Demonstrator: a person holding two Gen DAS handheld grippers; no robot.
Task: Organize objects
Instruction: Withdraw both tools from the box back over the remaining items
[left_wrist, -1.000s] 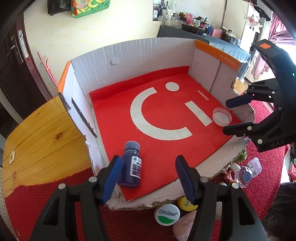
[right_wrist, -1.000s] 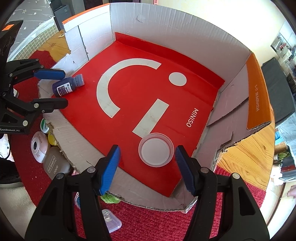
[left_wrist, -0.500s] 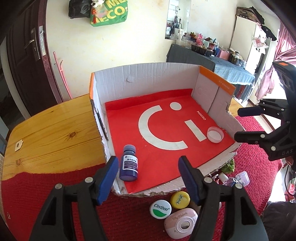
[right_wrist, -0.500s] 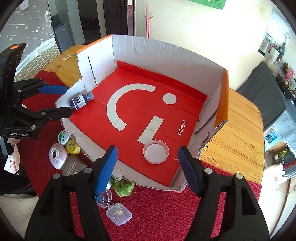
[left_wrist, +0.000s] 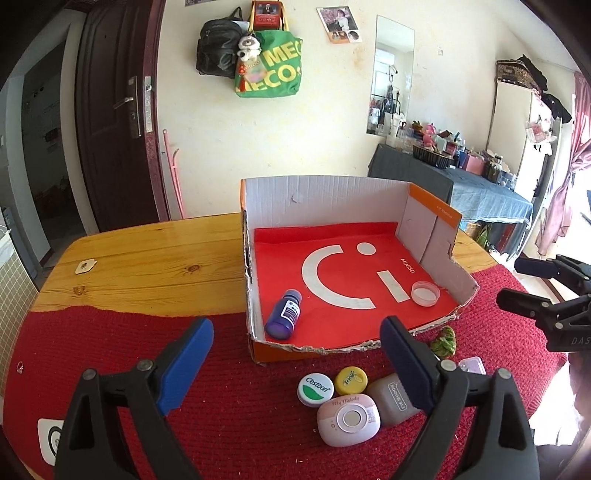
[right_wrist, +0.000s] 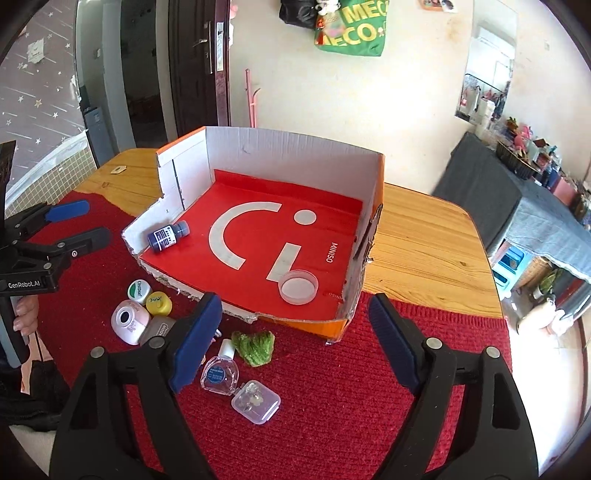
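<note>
A cardboard box (left_wrist: 325, 199) (right_wrist: 295, 155) with a red floor holds a blue bottle (left_wrist: 283, 315) (right_wrist: 168, 236) lying on its side and a clear round lid (left_wrist: 425, 293) (right_wrist: 298, 286). In front of it on the red cloth lie a white-green cap (left_wrist: 316, 384) (right_wrist: 138, 290), a yellow cap (left_wrist: 351, 379) (right_wrist: 159, 302), a pink case (left_wrist: 348, 420) (right_wrist: 129, 322), a grey container (left_wrist: 393, 398), a green scrap (right_wrist: 255, 347), a clear dropper bottle (right_wrist: 221, 373) and a small clear box (right_wrist: 255, 401). My left gripper (left_wrist: 295, 363) and right gripper (right_wrist: 293, 339) are open and empty, held back from the box.
The wooden table (left_wrist: 147, 266) (right_wrist: 424, 258) is partly covered by the red cloth (left_wrist: 229, 406). A small tag (left_wrist: 85, 266) lies on the wood at the left. The right gripper shows at the right edge of the left wrist view (left_wrist: 532, 284).
Both grippers have pulled back and up from the box, leaving the blue bottle and clear lid inside. More of the table and the loose items in front now show.
</note>
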